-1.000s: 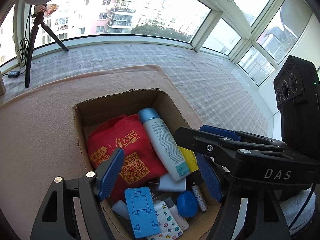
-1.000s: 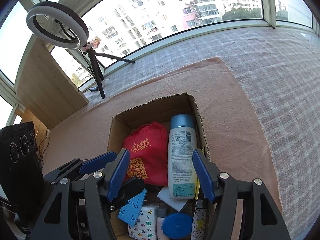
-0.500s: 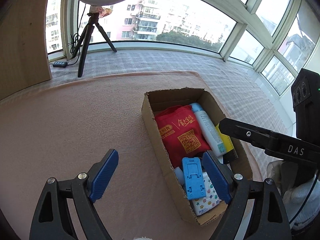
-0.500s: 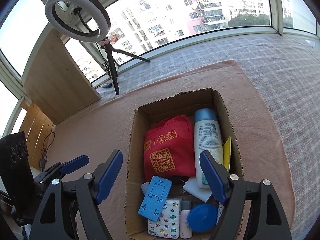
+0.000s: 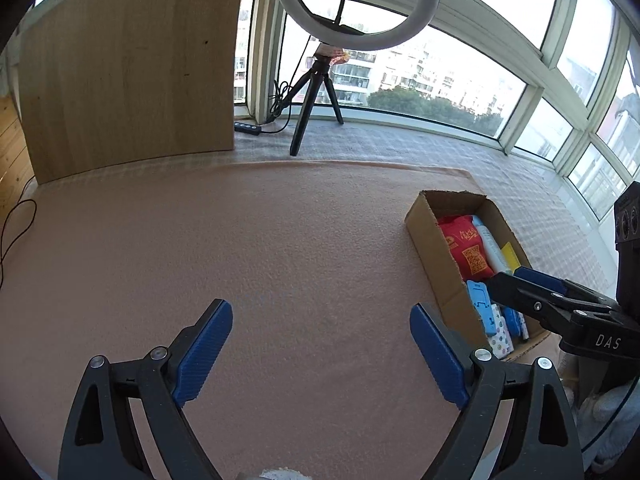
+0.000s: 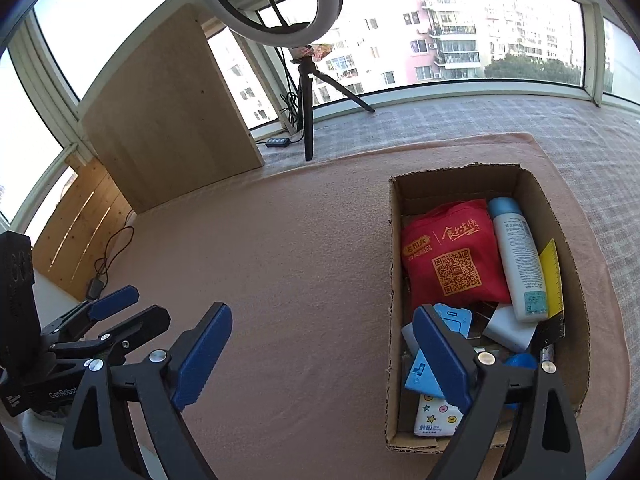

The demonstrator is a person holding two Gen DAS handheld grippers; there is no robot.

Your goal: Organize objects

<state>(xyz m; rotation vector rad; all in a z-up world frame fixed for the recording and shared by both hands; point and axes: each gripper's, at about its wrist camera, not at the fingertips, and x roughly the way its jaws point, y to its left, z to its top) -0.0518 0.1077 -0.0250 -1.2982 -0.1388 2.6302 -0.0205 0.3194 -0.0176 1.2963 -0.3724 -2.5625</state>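
A cardboard box (image 6: 396,248) (image 5: 425,224) sits on the pink mat, at the right in both views. Inside lie a red bag (image 6: 448,256) (image 5: 466,248), a white bottle with a blue cap (image 6: 518,256), a yellow ruler (image 6: 550,276), a light blue phone stand (image 6: 428,372) (image 5: 480,304), a star-patterned pack (image 6: 438,416) and a blue lid (image 6: 520,360). My left gripper (image 5: 320,352) hangs open and empty over bare mat, left of the box. My right gripper (image 6: 320,352) is open and empty, with its right finger over the box's near left part.
A ring light on a black tripod (image 5: 316,96) (image 6: 306,112) stands at the back by the window. A wooden board (image 5: 128,64) (image 6: 168,120) leans at the back left. Cables (image 6: 108,256) trail off the mat's left side. Bare pink mat (image 5: 240,240) spreads left of the box.
Both grippers have pulled back and swung left, away from above the box. The box has slid to the right in both views; nothing was picked up.
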